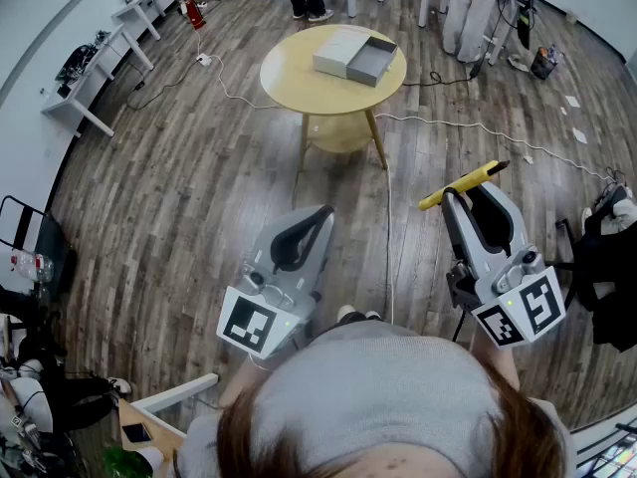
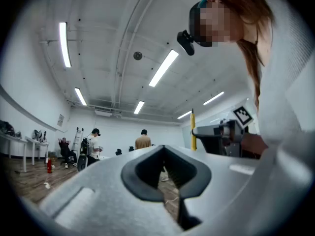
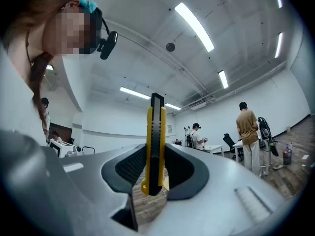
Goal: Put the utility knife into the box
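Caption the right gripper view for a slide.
Right gripper shut on a yellow utility knife, held upright below ceiling lights; a standing person behind.

A: Illumination source?
B: Ceiling strip lights [image 2: 165, 68]: bright, even, blown out white. Soft shadows on the floor [image 1: 199, 197].
A: Image defects?
B: Strong fisheye curvature, dark vignetted corners, nearest foreground slightly soft.

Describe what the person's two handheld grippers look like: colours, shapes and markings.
The left gripper and right gripper match: smooth light-grey shells tapering to two jaws lined with black ribbed pads around a rounded opening. Each carries a cube at the rear, the left cube and right cube, bearing black-and-white square markers. The person wears a light grey top.
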`<state>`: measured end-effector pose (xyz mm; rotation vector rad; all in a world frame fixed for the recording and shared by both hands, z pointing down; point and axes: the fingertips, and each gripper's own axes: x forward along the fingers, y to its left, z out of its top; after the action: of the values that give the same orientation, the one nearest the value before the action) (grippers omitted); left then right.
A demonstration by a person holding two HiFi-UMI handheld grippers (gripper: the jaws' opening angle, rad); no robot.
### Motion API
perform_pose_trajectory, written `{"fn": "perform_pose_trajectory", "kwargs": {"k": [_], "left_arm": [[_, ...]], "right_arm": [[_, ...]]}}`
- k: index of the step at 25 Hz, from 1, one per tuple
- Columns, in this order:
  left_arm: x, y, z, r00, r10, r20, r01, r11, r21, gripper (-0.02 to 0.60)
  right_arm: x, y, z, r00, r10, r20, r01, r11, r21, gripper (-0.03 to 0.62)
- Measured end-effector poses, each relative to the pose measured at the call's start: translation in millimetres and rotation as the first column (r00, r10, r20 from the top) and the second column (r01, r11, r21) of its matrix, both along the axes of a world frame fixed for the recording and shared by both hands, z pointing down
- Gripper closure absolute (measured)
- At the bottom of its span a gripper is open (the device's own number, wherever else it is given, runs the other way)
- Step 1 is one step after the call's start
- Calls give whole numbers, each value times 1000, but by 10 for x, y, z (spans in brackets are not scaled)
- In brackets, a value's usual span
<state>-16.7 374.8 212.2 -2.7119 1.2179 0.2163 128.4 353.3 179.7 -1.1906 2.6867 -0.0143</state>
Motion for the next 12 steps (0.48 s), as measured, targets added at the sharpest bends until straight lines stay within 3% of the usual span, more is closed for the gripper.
{"fn": "perform_pose_trajectory", "kwargs": {"k": [12], "left_arm": [[167,-31,62,1000,17,-1,-17,1000,-14,580]], "right_arm": [[65,-21,50,1000,1,13,-1,1000,-3,471]]}}
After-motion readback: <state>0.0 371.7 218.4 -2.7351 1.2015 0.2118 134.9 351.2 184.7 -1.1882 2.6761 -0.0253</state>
